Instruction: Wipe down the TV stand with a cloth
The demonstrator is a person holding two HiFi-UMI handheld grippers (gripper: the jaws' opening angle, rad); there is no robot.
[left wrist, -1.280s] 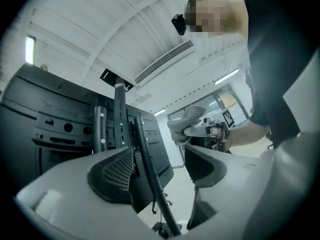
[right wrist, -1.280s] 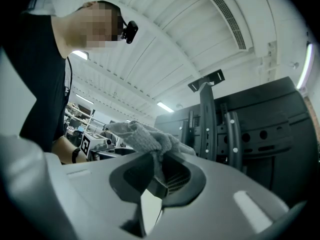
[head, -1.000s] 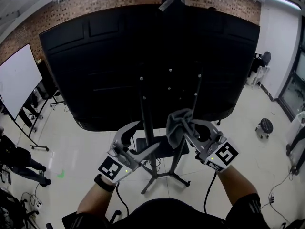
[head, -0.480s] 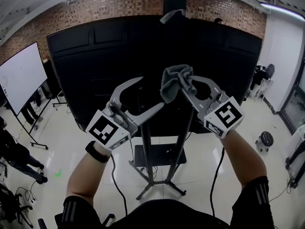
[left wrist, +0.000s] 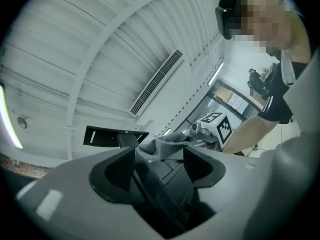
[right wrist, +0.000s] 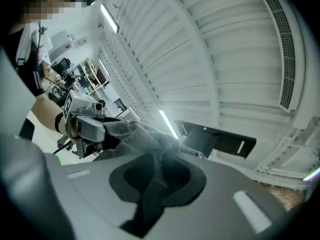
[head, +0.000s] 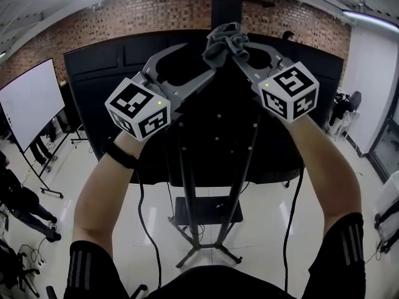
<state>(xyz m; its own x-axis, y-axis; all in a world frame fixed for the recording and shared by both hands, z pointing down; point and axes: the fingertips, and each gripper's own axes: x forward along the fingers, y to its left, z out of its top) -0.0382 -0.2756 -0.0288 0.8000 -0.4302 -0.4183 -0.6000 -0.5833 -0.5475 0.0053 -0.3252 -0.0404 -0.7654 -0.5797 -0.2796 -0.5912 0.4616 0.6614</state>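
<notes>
The right gripper (head: 235, 45) is clenched on a grey cloth (head: 223, 39) and holds it high, in front of the top edge of the black TV (head: 124, 104). The left gripper (head: 201, 58) is beside it with jaws apart, their tips at the cloth. The TV stand (head: 206, 209) is far below, on the floor.

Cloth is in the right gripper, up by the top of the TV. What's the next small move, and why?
Probably ease the right gripper forward so the grey cloth it clamps presses on the stand's black post just behind, then wipe downward. The cloth hangs at the post's top, seemingly not yet against it; the left gripper is open beside it.
</notes>
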